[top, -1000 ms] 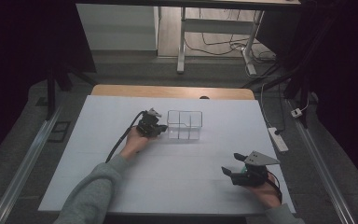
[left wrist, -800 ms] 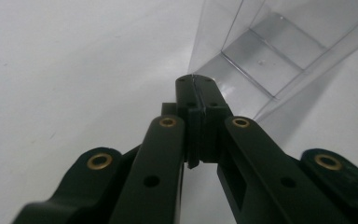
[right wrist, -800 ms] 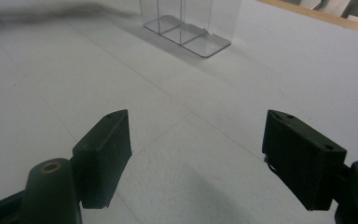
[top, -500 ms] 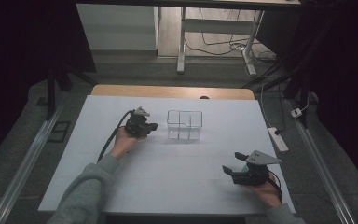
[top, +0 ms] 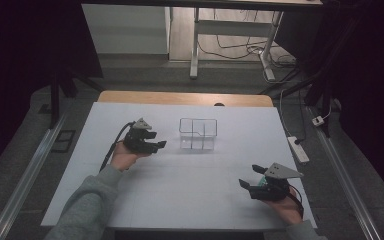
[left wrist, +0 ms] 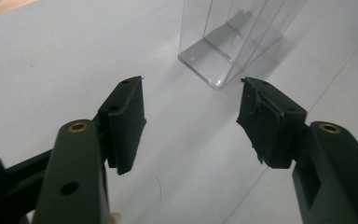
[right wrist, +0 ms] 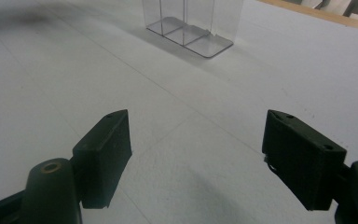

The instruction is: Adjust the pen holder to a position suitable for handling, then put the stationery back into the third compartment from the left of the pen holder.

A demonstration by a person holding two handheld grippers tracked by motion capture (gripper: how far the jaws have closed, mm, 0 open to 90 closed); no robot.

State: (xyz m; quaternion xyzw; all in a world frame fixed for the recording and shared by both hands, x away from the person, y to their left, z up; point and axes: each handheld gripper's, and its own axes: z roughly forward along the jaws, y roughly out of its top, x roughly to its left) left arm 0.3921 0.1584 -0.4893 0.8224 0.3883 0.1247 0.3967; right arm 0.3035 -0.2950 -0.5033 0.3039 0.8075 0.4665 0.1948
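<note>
Right gripper [top: 248, 186]: held in my right hand [top: 286, 207] at the near right of the table, low over the white surface. Its jaws stand wide apart with nothing between them; in the right gripper view [right wrist: 196, 154] only bare tabletop lies in the gap. A grey three-cornered plate sits on top of it.

Left gripper [top: 159, 145]: held in my left hand [top: 125, 156], farther out and to the left of the middle, pointing toward the box. Its jaws are spread too and grasp nothing; the left gripper view [left wrist: 191, 116] shows white table between the pads [left wrist: 126, 121]. A black cable [top: 111, 147] trails back from it along my wrist.

Sleeve [top: 87, 205]: grey, coming in from the bottom left, leading up to my left hand.

Table [top: 190, 200]: white sheet over a wooden top, whose far edge shows as a tan strip.

Clear box [top: 198, 134]: a see-through plastic container with inner dividers, standing upright on the white sheet beyond both grippers, near the middle. It sits just ahead of my left gripper, apart from it, and well apart from my right one. I cannot tell whether anything lies inside.

Floor beyond [top: 230, 45]: table legs and loose cables, dimly lit.
</note>
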